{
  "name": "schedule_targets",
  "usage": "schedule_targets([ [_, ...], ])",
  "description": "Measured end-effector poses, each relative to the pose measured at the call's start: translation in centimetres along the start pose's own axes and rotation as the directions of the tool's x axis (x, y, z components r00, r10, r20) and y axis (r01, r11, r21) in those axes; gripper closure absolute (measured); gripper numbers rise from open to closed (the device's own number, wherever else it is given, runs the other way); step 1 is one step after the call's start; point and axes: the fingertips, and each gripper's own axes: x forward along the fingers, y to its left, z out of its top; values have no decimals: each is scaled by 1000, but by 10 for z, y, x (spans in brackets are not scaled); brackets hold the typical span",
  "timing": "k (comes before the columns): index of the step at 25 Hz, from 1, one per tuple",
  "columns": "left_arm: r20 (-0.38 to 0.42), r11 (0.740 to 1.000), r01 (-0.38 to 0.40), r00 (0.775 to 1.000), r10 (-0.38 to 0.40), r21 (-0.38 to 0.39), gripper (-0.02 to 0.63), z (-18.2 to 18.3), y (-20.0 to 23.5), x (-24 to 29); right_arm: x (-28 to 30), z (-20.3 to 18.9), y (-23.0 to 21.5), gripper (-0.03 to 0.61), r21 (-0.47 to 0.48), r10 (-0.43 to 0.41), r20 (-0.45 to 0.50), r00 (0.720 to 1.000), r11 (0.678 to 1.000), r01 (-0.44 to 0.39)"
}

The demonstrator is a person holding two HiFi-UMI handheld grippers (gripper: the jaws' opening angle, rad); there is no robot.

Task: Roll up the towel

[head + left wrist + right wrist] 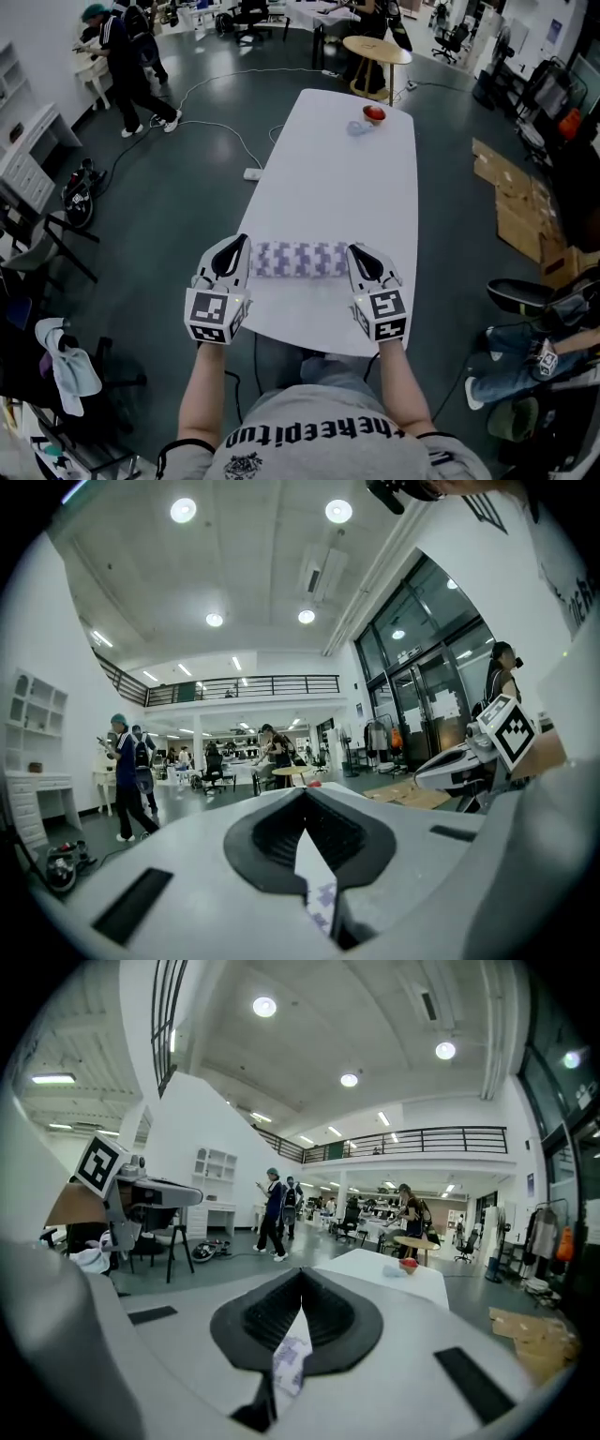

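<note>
towel (300, 260) spanning from left gripper (231, 257) to right gripper (367, 263), over table's (347, 187) near end, bowl (374, 114) far ahead of both

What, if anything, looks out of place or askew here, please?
Nothing stands out: the towel spans level between the left tongs and right tongs, each shut on an end, and the red bowl sits upright at the table's far end.

The left gripper (303, 806) had its jaws pinched together on a fold of the purple-patterned towel (318, 885), the right gripper (448, 769) alongside
</note>
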Motion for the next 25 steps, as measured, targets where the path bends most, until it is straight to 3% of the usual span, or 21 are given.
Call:
schedule_targets([
  [10,146,999,-44,988,46,-21,609,65,-13,-79,-76,56,25,575,-5,-70,152,986,997,72],
  [25,252,996,-88,964,84,3,609,112,-48,-166,-179,98,37,575,13,-143,292,946,989,146],
])
